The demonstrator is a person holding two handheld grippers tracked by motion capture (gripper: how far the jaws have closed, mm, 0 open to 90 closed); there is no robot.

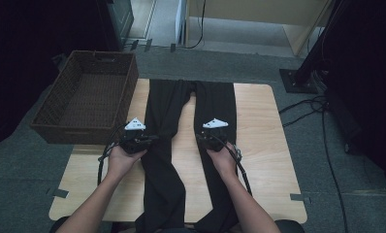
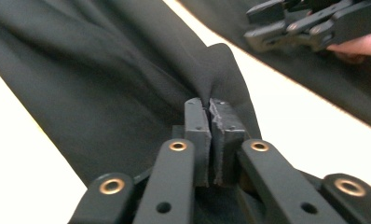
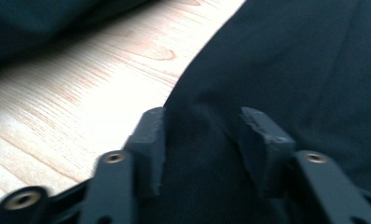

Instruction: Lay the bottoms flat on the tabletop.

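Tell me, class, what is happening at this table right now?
A person works on black trousers spread flat on a wooden table. The left gripper is shut, pinching up a fold of one leg. The right gripper is open over the other leg's edge. A wicker basket sits at the left.

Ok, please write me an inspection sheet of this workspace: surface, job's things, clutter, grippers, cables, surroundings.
Surface: light wooden table, tape tabs at its edges.
Job's things: black trousers laid flat, legs toward the person; empty wicker basket on the table's far left corner.
Clutter: nothing seen.
Grippers: left gripper shut on a pinched fold of one trouser leg; right gripper open, jaws straddling the other leg's edge.
Cables: black cable trails from each gripper; more lie on the floor at right.
Surroundings: grey carpet, dark stand base.
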